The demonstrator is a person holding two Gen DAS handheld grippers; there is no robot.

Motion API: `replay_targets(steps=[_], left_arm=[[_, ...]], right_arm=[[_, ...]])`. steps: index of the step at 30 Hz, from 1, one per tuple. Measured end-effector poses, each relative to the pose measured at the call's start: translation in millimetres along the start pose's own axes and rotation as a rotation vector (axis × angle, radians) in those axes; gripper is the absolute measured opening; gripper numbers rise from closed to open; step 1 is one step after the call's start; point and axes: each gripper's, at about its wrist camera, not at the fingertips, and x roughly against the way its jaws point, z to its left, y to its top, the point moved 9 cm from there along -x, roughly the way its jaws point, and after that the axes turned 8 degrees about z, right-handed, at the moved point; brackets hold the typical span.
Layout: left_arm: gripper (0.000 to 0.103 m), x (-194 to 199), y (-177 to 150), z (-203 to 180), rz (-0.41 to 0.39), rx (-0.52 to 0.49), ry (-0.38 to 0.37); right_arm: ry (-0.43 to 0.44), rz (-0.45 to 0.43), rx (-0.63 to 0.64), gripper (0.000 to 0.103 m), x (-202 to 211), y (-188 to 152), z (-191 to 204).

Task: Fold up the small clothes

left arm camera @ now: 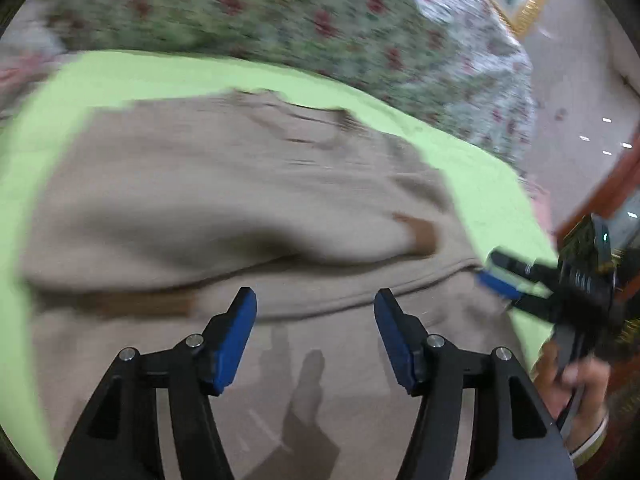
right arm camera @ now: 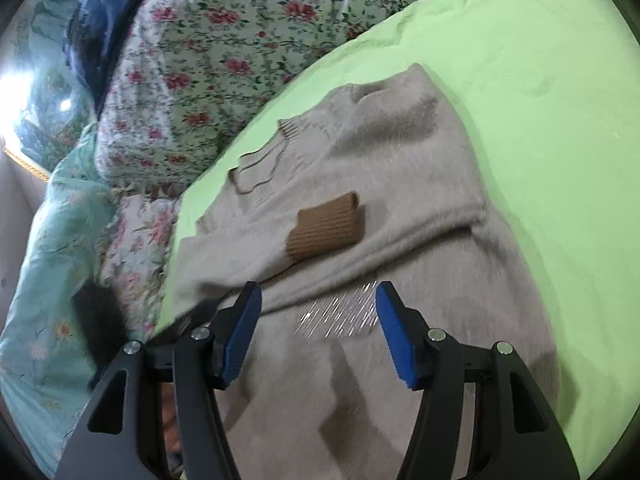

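Both tongs [left arm camera: 316, 320] [right arm camera: 318, 314] gape above beige sweater [right arm camera: 400, 184], collar [right arm camera: 256, 168] seemingly pointing away.

Left wrist view is smeared with motion blur for me, the floral quilt [left arm camera: 248, 12] worst. Right wrist view looks sharper, with blown-out glare at its left edge. Soft finger shadows fall on the sweater [right arm camera: 400, 184]. Fisheye bends both edges.

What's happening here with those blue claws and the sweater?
A person holding a claw in each hand is folding a beige sweater on a green sheet. One sleeve, with its brown cuff, already lies across the body. Both the left claw and right claw are open, hovering over the sweater, gripping nothing.
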Motion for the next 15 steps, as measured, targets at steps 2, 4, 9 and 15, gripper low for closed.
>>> replay_targets(steps=[2, 4, 9, 15], left_arm=[[0.062, 20.4, -7.0, 37.4, -0.041, 0.041, 0.1], [0.062, 41.2, -14.4, 86.2, -0.077, 0.109, 0.219], [0.062, 43.2, -19.6, 169.9, -0.056, 0.285, 0.339], [0.067, 26.5, -3.9, 173.2, -0.034, 0.249, 0.4]], right_arm=[[0.0, -0.016, 0.018, 0.061, -5.4, 10.4, -1.2], [-0.014, -0.01, 0.03, 0.061, -16.8, 21.6, -2.3], [-0.015, 0.075, 0.078, 0.06, -62.2, 30.2, 3.0], [0.107, 0.065, 0.104, 0.009, -43.7, 37.6, 34.7]])
